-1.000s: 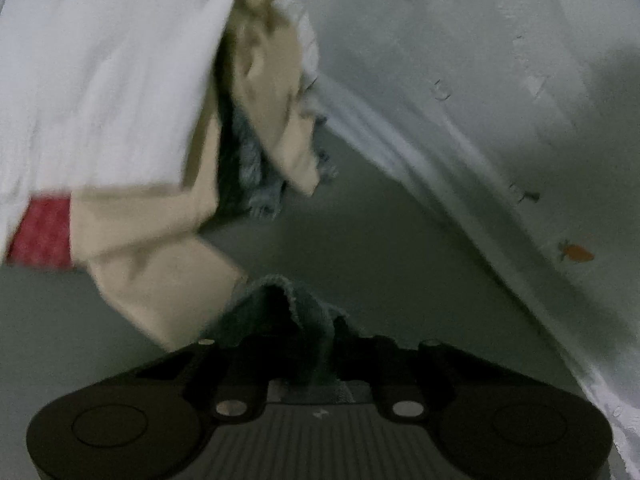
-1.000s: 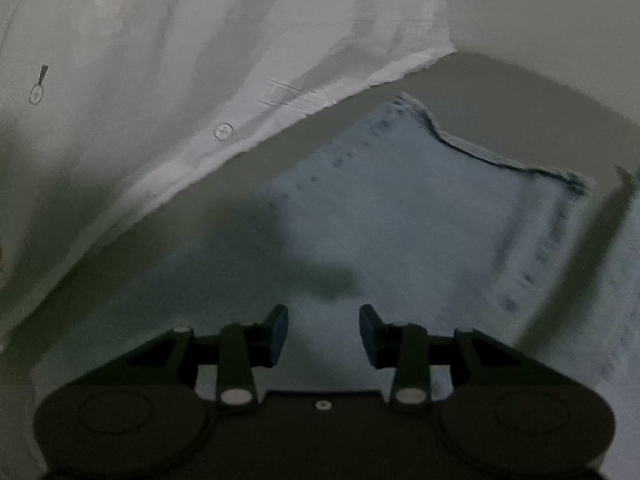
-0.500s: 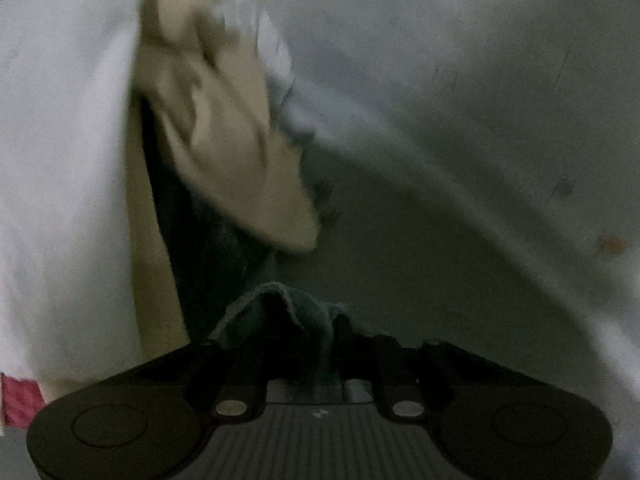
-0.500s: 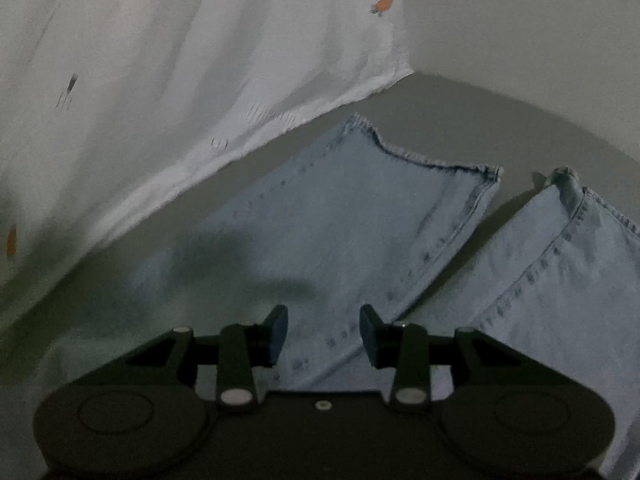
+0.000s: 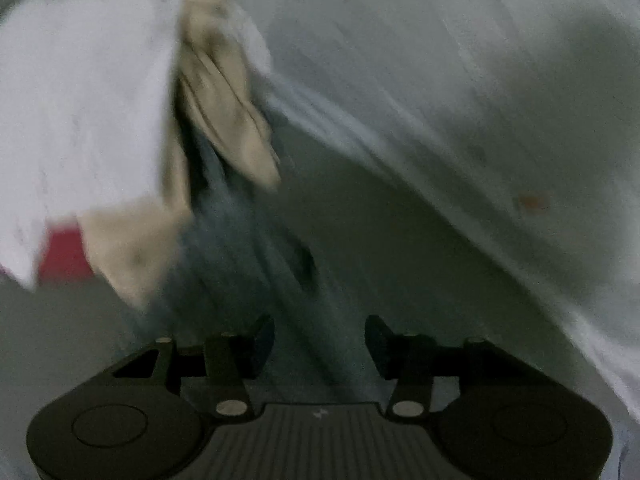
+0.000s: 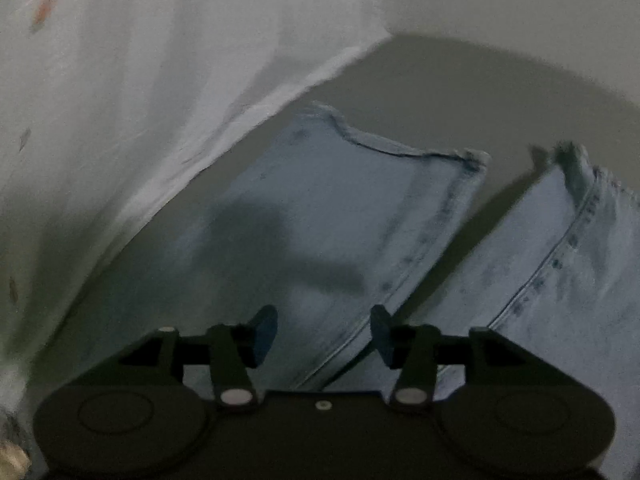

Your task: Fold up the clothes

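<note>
Light blue jeans lie on the grey surface. In the right wrist view both legs show, the left leg (image 6: pixel 340 216) and the right leg (image 6: pixel 560 264), hems away from me. My right gripper (image 6: pixel 324 332) is open and empty, just above the gap between the legs. In the blurred left wrist view my left gripper (image 5: pixel 320 344) is open and empty over a dark blue denim part of the jeans (image 5: pixel 240 256) that runs under it.
A white printed sheet (image 6: pixel 140 100) hangs along the left of the right wrist view and along the right of the left wrist view (image 5: pixel 480 100). A pile with white cloth (image 5: pixel 80 100), beige cloth (image 5: pixel 224 108) and red cloth (image 5: pixel 64 256) lies at left.
My left gripper was shut on the denim and has opened; the denim dropped out of it. My right gripper has stayed open and drifted back, so both leg hems show.
</note>
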